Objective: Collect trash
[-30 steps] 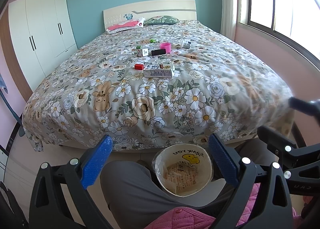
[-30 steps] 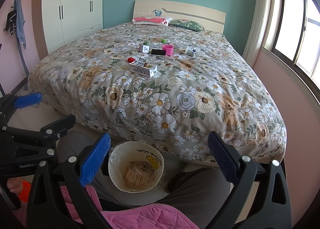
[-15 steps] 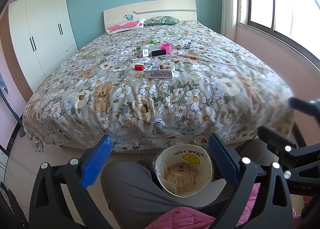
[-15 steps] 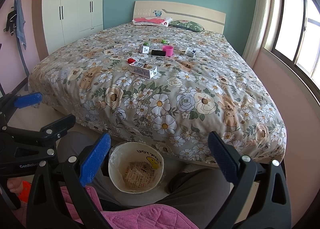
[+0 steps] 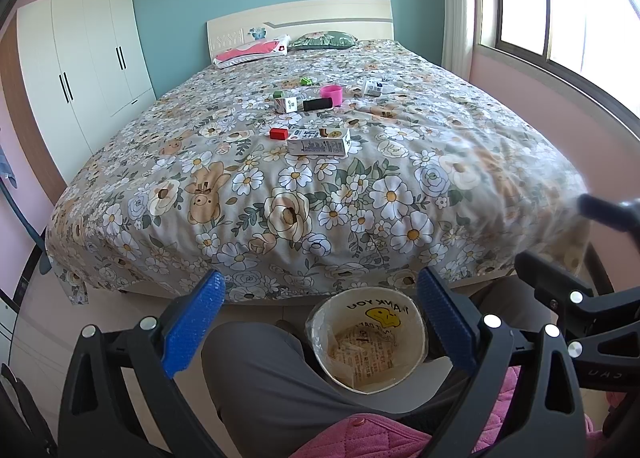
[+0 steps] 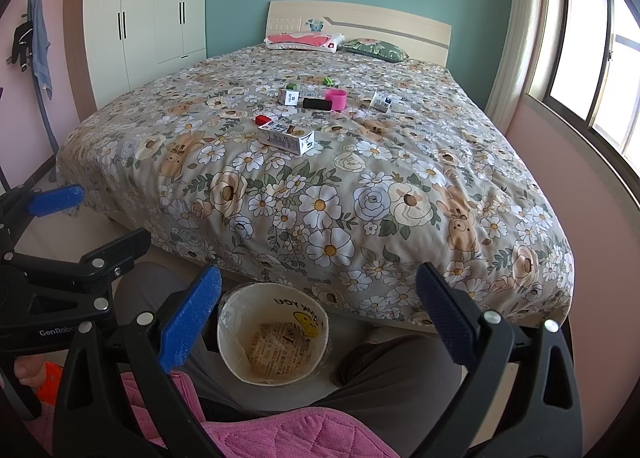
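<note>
Left wrist view: the nearest piece of trash is the long white carton [image 5: 319,141], lying flat on the bed [image 5: 360,193], well ahead of the jaws and roughly on their centre line. It looks like thin printed cardboard, probably empty, so I judge it light, a little crushable and fairly smooth. The safest hold is across its narrow width near the middle, where the jaws would span it without folding the ends.

Touching or just beside its left end sits a small red block [image 5: 278,133]. Farther ahead lie a white cube-shaped box [image 5: 287,103], a black tube [image 5: 317,104] and a pink cup [image 5: 331,93], close together. A second small white carton [image 5: 375,87] is off to the right of them, and a tiny green thing [image 5: 306,80] sits beyond. All seem small and light. The cup is probably rigid and best taken by its rim.

The soft quilt will give under pressure, so pressing down may sink an item rather than pin it.

Directly below, between the jaws, stands a round bin [image 5: 366,342] on the floor between the person's knees, with printed paper at its bottom.

The left gripper [image 5: 316,322] has its jaws spread wide and holds nothing. The right gripper [image 6: 318,318] is likewise wide apart and empty in its own view, with the bin below and slightly left of its centre.
</note>
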